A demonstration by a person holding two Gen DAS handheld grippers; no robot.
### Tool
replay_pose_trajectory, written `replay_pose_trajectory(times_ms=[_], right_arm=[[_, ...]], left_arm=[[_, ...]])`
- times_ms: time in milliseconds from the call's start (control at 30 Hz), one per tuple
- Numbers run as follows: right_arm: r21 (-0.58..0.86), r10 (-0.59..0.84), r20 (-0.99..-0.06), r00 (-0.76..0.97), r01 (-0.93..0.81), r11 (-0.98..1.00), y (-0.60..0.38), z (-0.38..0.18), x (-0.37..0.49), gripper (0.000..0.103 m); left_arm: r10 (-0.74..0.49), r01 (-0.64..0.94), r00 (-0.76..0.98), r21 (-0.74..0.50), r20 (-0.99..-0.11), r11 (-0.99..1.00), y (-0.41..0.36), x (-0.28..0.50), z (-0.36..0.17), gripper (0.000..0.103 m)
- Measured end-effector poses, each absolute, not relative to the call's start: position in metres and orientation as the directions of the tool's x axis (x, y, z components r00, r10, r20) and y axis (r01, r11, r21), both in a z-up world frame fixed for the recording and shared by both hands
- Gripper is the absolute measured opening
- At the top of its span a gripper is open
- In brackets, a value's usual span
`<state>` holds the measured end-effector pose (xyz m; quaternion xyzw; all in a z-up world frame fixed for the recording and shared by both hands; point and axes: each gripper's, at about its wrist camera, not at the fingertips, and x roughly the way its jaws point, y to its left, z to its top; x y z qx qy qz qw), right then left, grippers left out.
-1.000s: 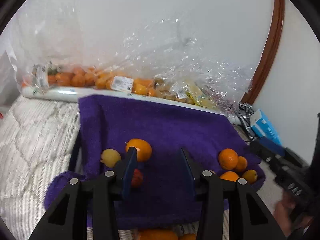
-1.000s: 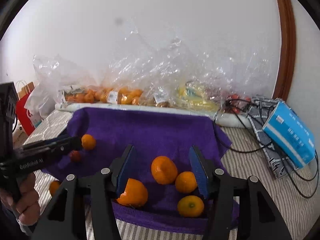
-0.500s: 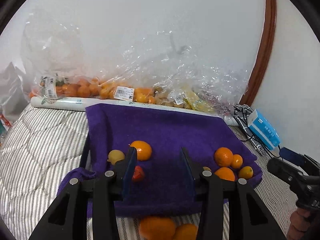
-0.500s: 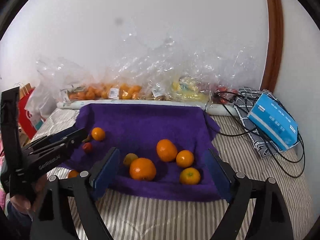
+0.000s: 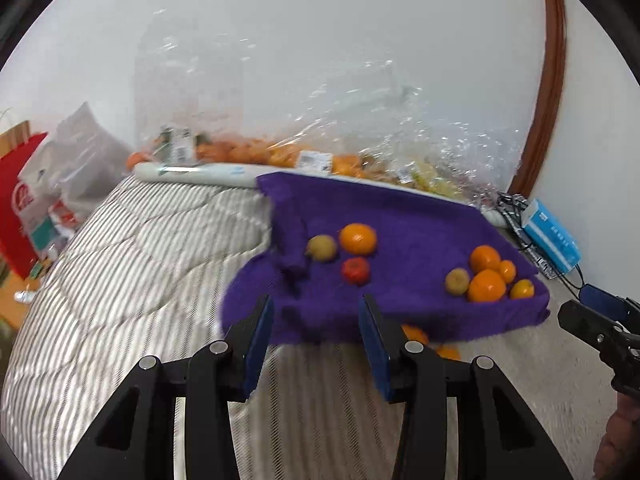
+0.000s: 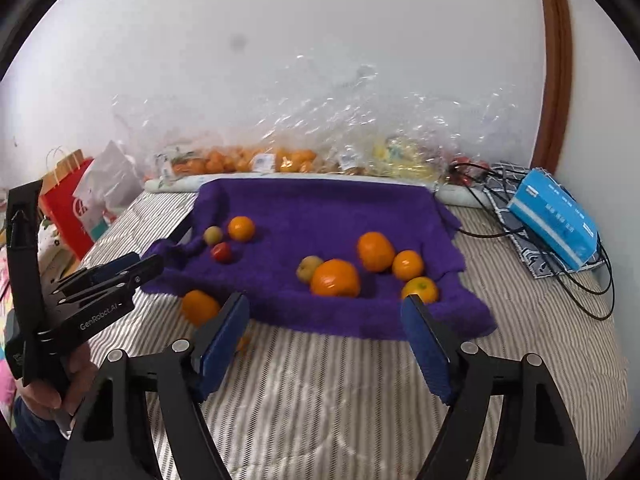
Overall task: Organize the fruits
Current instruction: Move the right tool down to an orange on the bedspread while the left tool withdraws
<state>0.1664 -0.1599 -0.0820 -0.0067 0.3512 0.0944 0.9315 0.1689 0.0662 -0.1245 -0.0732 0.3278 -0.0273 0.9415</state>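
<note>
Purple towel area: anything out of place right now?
Yes. One orange lies off the purple towel, on the striped bedding beside its front-left corner; the other loose fruit sits on the towel.

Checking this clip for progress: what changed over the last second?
Both grippers pulled back from the purple towel. The right gripper opened wide, leaving a big orange on the towel. The left gripper stayed open and empty. The other fruit stayed put.

A blue box (image 6: 555, 219) lies on black cables (image 6: 576, 276) near a red bag (image 6: 66, 204).
</note>
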Motion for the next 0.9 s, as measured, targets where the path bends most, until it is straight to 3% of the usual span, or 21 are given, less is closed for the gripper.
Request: replay_pose_trajectory(times_ms=[167, 400, 767, 900], right_arm=[[0.035, 0.212, -0.668, 0.713, -0.255, 0.966, -0.132, -0.095, 0.157, 0.075], [0.057, 0.254, -0.72, 0.645, -0.311, 0.949, -0.106, -0.125, 0.164, 0.061], [0.084, 0.28, -0.768, 0.576, -0.342, 0.936, -0.085, -0.149, 0.191, 0.056], [0.066, 0.271, -0.794, 0.544, -0.366, 0.928, -0.074, -0.16, 0.2, 0.043]], left_arm=[[-0.081, -0.035, 0.771, -0.169, -0.631, 0.985, 0.089, 0.153, -0.128, 0.041], [-0.082, -0.09, 0.73, -0.215, -0.679, 0.973, 0.11, 0.153, -0.142, 0.041], [-0.1, -0.116, 0.719, -0.26, -0.688, 0.959, 0.119, 0.154, -0.146, 0.041], [-0.098, -0.116, 0.711, -0.254, -0.697, 0.96, 0.118, 0.156, -0.148, 0.041]])
